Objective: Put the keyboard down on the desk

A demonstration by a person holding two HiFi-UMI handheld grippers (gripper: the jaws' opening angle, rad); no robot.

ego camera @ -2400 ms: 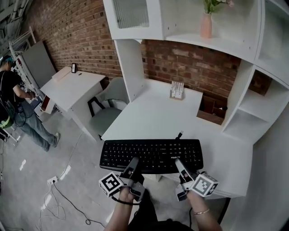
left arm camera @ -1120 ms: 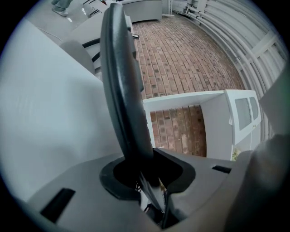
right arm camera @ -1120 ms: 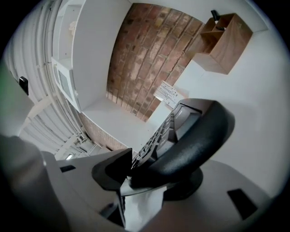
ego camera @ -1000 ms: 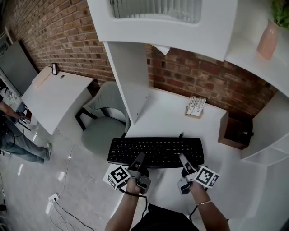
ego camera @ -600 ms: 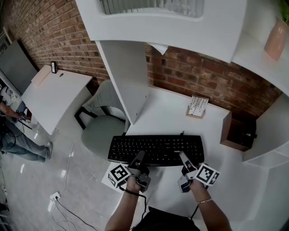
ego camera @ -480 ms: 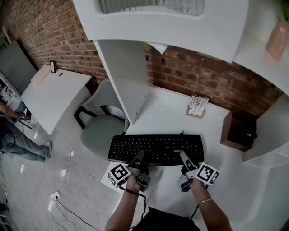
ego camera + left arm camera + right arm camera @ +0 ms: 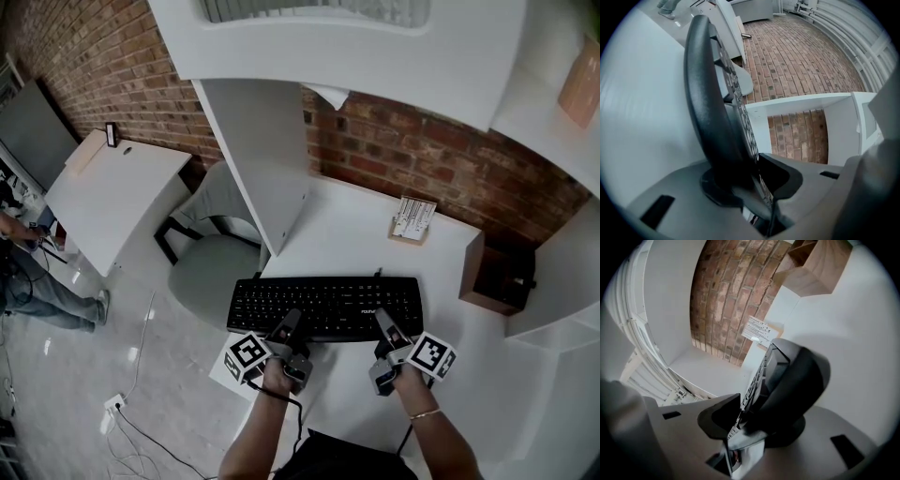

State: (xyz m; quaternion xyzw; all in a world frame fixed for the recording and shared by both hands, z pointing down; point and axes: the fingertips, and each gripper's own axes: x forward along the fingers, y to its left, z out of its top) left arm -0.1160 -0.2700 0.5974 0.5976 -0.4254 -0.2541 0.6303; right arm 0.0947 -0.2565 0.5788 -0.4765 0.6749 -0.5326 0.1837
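Observation:
A black keyboard (image 7: 323, 307) stretches across the near part of the white desk (image 7: 347, 239), its cable end toward the brick wall. I cannot tell whether it rests on the desk or hangs just above it. My left gripper (image 7: 286, 334) holds its near edge left of the middle. In the left gripper view the keyboard (image 7: 708, 103) sits between the jaws of that gripper (image 7: 747, 180), which have just been opening a little. My right gripper (image 7: 383, 328) grips the near edge at the right. There the keyboard (image 7: 797, 376) fills the gripper (image 7: 754, 423), whose jaws have just been closing.
A small card stand (image 7: 412, 218) stands at the back of the desk, with a wooden box (image 7: 492, 272) to its right. A tall white panel (image 7: 267, 159) rises at the desk's left. A grey chair (image 7: 211, 267), a side desk (image 7: 108, 192) and a person (image 7: 23, 277) are further left.
Since the earliest frame both grippers have carried the keyboard from the desk's near edge further in over the desk. Over the last second it has sunk slightly.

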